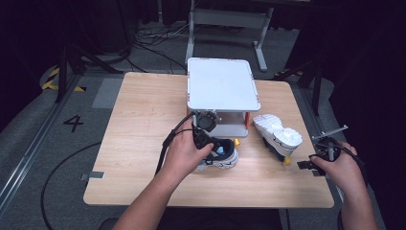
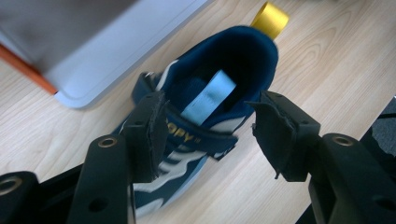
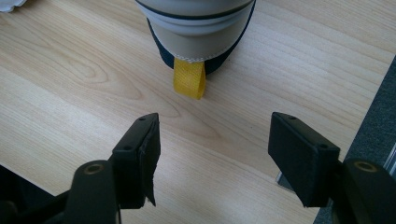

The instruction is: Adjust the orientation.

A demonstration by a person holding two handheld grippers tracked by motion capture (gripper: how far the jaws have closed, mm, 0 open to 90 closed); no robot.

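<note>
Left of centre in the high view, the left gripper (image 1: 209, 140) hangs over the upright blue shoe (image 1: 221, 158), which stands on the desk (image 1: 139, 134) just in front of the white two-level rack (image 1: 222, 91). In the left gripper view its fingers (image 2: 148, 135) stand apart, one on either side of the shoe's strap and open collar, and no pad presses on the shoe. I judge the step in hand to be the approach to a grasp on this shoe. The next move calls for lowering a little and closing across the collar or strap, so that the shoe lifts level.

Toward the right of the high view the second shoe (image 1: 277, 136) lies sole-up on the desk beside the rack. At the right edge the right gripper (image 1: 306, 165) waits near that shoe's heel, its fingers (image 3: 140, 154) spread wide with nothing between them; the yellow heel loop (image 3: 189, 78) lies just ahead.
</note>
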